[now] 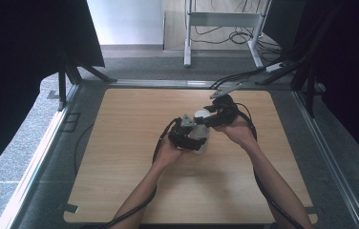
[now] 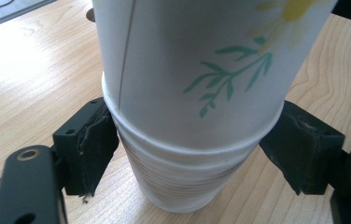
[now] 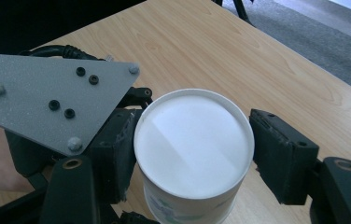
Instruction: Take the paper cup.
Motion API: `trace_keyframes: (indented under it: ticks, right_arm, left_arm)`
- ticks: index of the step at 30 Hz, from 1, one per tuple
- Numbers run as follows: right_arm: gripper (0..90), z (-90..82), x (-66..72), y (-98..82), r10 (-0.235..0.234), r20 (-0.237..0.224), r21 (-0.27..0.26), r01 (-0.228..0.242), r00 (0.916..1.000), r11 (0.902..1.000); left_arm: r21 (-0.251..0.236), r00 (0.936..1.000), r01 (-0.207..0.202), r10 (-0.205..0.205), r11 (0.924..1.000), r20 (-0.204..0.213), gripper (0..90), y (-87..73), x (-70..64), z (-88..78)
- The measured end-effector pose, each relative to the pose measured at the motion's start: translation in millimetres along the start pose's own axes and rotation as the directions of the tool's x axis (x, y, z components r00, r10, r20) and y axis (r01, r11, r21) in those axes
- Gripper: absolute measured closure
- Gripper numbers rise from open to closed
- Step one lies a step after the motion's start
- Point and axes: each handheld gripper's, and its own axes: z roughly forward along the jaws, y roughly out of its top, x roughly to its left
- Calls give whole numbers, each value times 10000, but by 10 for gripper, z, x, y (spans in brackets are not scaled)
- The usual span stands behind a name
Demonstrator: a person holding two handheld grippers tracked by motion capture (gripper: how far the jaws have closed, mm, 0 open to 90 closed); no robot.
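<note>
A white paper cup (image 2: 201,70) with a green sprig and yellow flower print stands mouth-down over a stack of plain cups (image 2: 183,186) on the wooden table (image 1: 120,152). My left gripper (image 2: 190,154) is shut on the stack, its pads (image 2: 94,144) pressed just under the printed cup's rolled rim. My right gripper (image 3: 192,149) is shut on that cup near its flat white base (image 3: 192,140). In the high view both grippers, left (image 1: 191,136) and right (image 1: 208,119), meet at the cups (image 1: 201,115) at the table's middle.
The left gripper's grey three-cornered plate (image 3: 57,88) sits close beside the cup. Cables (image 1: 258,181) trail back along both forearms. Metal frame rails (image 1: 321,152) border the table, dark curtains hang at both sides, and a desk frame (image 1: 220,24) stands beyond.
</note>
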Motion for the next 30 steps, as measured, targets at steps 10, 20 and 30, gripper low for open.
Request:
trace_keyframes:
  ticks: [10, 20, 30]
  right_arm:
    - [367, -89, 4, 100, -47, 49, 11, 47, 10000, 10000]
    - [370, -247, -18, 197, 86, -33, -276, -87, 10000, 9996]
    - [371, -371, -10, 285, 12, -8, -400, -13, 10000, 9992]
  left_arm:
    - [19, 10000, -35, 35, 10000, -19, 199, -3, -3, 0]
    - [24, 10000, 47, -47, 10000, 48, 184, -11, 4, 4]
    - [7, 9993, 226, -226, 9997, 284, 105, -51, 22, -26]
